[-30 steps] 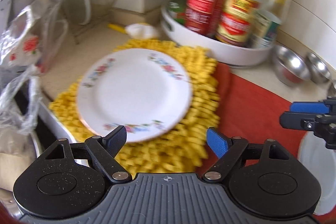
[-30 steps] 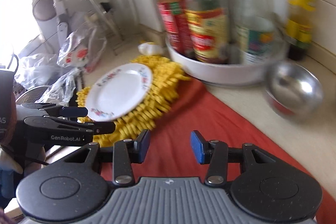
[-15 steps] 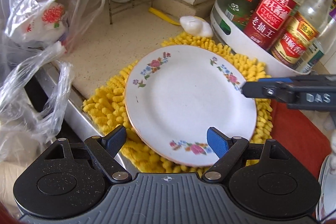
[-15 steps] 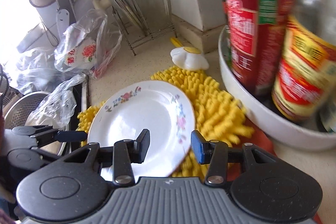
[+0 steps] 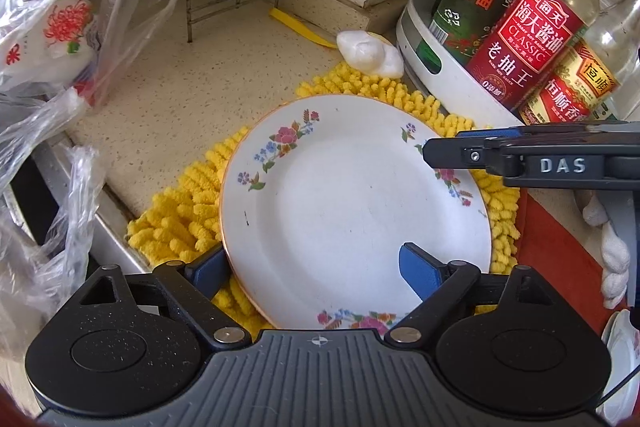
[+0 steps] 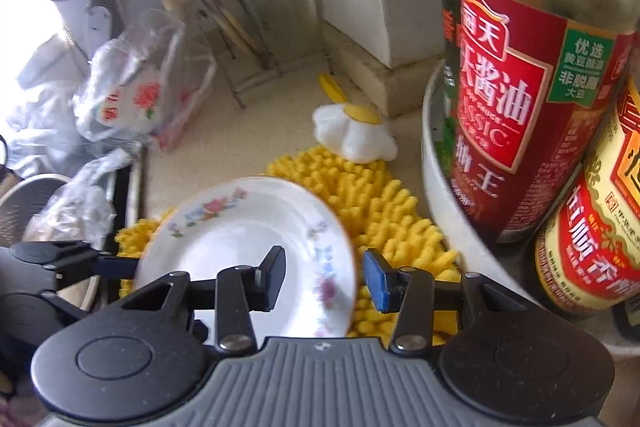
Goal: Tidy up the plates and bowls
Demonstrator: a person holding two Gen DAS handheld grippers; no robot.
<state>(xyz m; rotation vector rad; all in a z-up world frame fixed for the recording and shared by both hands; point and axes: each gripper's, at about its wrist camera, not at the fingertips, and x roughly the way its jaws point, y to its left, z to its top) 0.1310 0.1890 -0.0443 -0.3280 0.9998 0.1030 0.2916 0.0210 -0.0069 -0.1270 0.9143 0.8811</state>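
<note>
A white plate with a flower pattern (image 5: pixel 352 203) lies on a yellow shaggy mat (image 5: pixel 180 223) on the counter. My left gripper (image 5: pixel 316 271) is open, its jaws straddling the plate's near rim, one finger under the rim and one over the plate. My right gripper (image 6: pixel 324 277) is open and straddles the plate's right rim (image 6: pixel 256 227); it also shows in the left wrist view (image 5: pixel 440 151) over the plate's far right edge. Another plate's edge (image 5: pixel 624 355) shows at the far right.
A white tub (image 5: pixel 424 55) with several sauce bottles (image 5: pixel 532 27) stands close behind the plate on the right. A white flower-shaped object (image 5: pixel 370 53) lies behind the mat. Plastic bags (image 5: pixel 52 39) and the sink edge (image 5: pixel 80 195) are on the left. A red cloth (image 5: pixel 560 251) lies on the right.
Both grippers have closed in on the plate: the left has come up to its near rim, the right has swung from the bottles down to its right rim. Both stay open.
</note>
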